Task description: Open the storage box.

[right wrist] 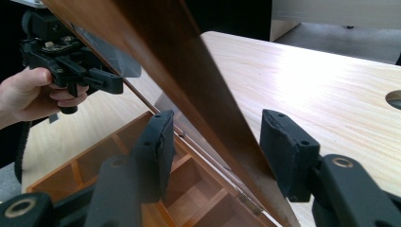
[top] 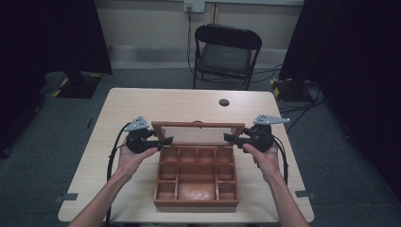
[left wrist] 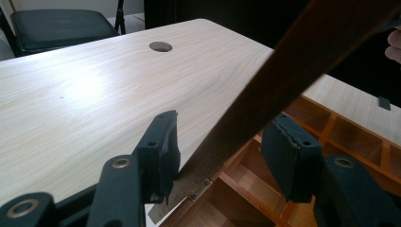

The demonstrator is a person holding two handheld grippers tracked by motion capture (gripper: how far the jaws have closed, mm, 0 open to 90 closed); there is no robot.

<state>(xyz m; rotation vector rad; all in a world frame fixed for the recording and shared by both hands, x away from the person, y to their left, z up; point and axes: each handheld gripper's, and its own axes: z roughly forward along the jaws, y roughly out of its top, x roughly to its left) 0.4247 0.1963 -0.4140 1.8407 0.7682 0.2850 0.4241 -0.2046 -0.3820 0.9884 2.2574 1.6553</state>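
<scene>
The wooden box [top: 196, 177] sits on the near half of the table [top: 142, 101], its lid [top: 197, 126] standing up from the far edge on hinges. The likeliest trouble is the lid slipping: neither pair of tongs clearly has it pinched, so it could drop shut or swing back hard on the hinges. In the left gripper [left wrist: 220, 153] view the jaws straddle the lid's left edge, one pad seeming to touch, the other apart. The right gripper [right wrist: 215, 153] likewise brackets the right edge, half open, with gaps visible. If one side pushes sooner, the box may twist or slide. Both hands reach in from the near side, grippers pointing inward, level, toward each other.
</scene>
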